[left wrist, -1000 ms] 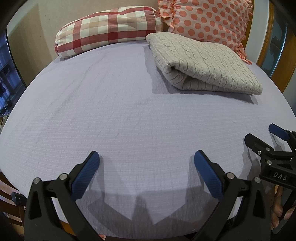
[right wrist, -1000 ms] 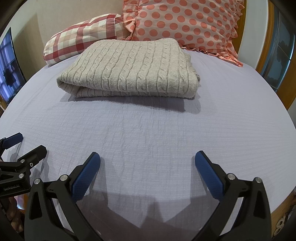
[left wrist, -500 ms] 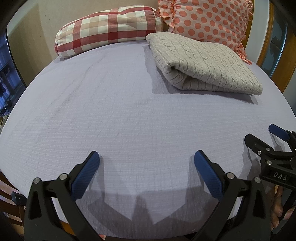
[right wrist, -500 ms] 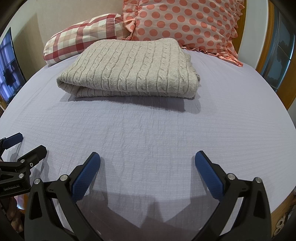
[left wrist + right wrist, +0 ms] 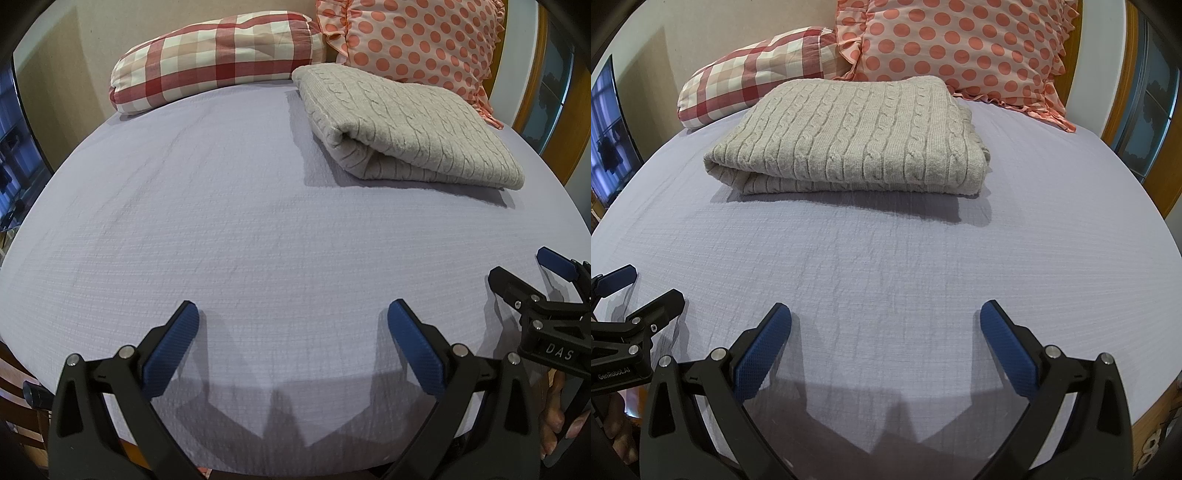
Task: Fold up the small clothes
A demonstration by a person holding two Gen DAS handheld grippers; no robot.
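Two grippers, neither gripping anything, both parked at the near edge of the bed; landmark is the cable-knit sweater.

Left wrist view: left gripper [image 5: 291, 321] has its fingers spread wide, nothing between them, hovering low over bare lilac sheet [image 5: 221, 229] well in front of and to the left of the sweater [image 5: 406, 122]. The sweater lies already folded into a flat rectangle, rolled fold edge facing the camera, far side just beside the polka-dot pillow [image 5: 413, 40]. The checked pillow [image 5: 210, 55] sits to the sweater's left, a gap of sheet between them. Right gripper [image 5: 524, 269] shows at the frame's right edge, in front of the sweater's right corner, fingers apart.

Right wrist view: right gripper [image 5: 886, 319] is spread just as wide, empty, pointing straight at the sweater [image 5: 849, 136] with open sheet [image 5: 960, 258] between. Fold edges look squared and stacked, its back edge by the polka-dot pillow [image 5: 956, 48]. Left gripper [image 5: 642, 284] sits at the left edge, in front of and left of the sweater, also apart.

Judgement: the fold looks done. The sweater is pushed up by the pillows probably to free the working area, and the jaws stand spread ready for the next garment; none is in view.
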